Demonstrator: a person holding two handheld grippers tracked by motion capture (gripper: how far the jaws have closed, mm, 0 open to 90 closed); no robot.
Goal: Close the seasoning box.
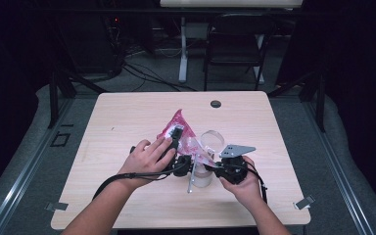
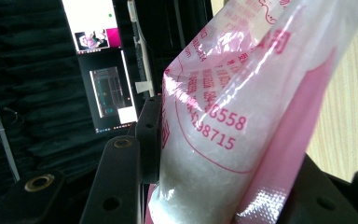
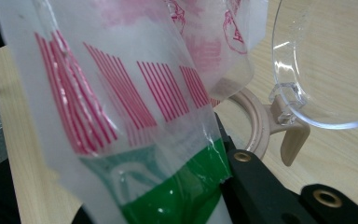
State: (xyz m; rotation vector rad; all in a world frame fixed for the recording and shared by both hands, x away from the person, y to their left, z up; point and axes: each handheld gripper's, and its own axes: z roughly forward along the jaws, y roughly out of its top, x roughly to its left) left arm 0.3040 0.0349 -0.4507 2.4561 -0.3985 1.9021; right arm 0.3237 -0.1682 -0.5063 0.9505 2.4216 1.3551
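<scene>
With the left gripper (image 1: pixel 176 134) fingers pinching the pink bag (image 2: pixel 223 140) and the right gripper (image 1: pixel 210 165) fingers pinching its corner above the jar (image 1: pixel 203 177) (lid hinged open), a slack grip spills granules onto the desk (image 1: pixel 127 117).

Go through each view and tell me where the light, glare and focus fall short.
High view: the table is lit, the room around it almost black. Left gripper view: glare streaks the pink bag; the screen behind is overexposed. Right gripper view: the bag is close and soft; reflections rim the clear lid.
</scene>
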